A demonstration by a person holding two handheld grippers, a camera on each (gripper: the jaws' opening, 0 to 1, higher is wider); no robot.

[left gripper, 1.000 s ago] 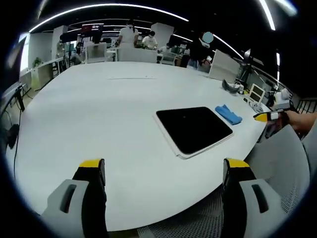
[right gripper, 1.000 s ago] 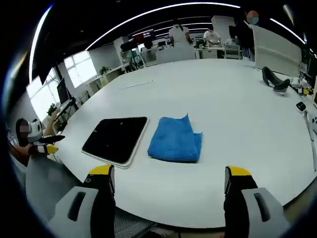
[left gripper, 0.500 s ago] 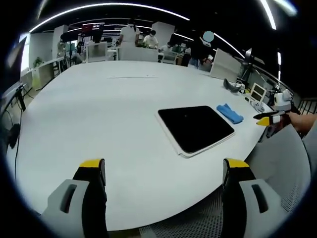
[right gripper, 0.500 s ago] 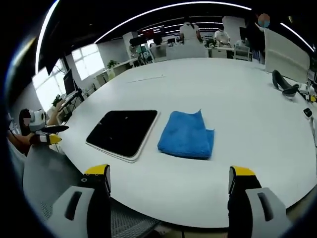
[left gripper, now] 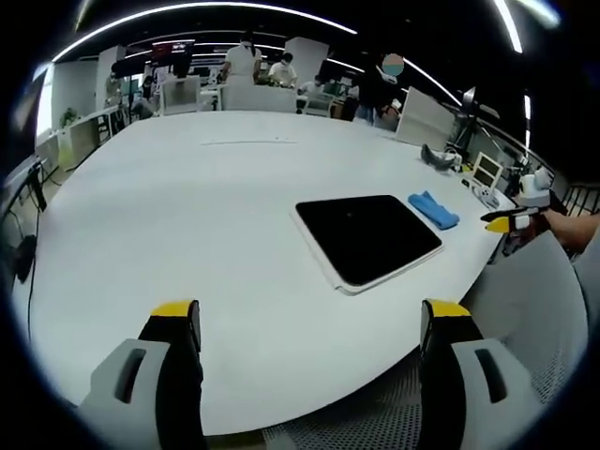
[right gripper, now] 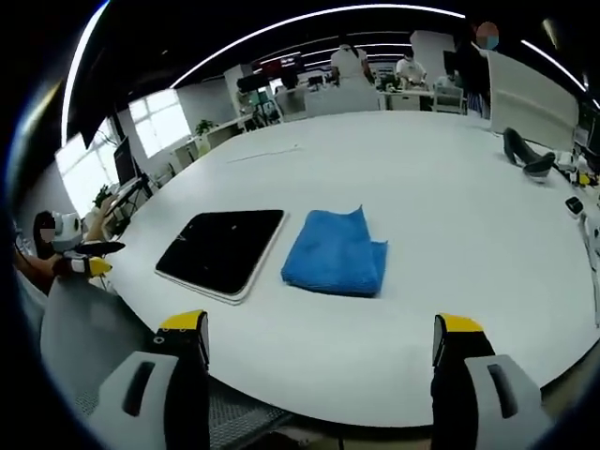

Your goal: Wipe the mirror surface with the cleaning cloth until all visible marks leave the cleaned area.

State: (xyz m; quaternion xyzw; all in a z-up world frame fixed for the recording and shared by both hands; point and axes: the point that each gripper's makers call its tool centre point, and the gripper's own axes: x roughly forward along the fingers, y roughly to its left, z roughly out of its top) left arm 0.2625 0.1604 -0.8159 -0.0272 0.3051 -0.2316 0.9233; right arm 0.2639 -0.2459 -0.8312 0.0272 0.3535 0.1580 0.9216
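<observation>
lying ahead of right tongs point(right gripper: 319, 375): cloth point(right gripper: 334, 254)

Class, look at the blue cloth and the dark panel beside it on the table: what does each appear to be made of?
The blue cloth looks like soft microfibre: matte, nubbly, folded with thick edges. The mirror seems to be glass in a pale, probably plastic frame: flat, dark and smooth. Both lie on the white table.

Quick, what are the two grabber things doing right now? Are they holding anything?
Left gripper: open, holding nothing.
Right gripper: open, holding nothing; the blue cloth lies untouched on the table beside the mirror.
</observation>
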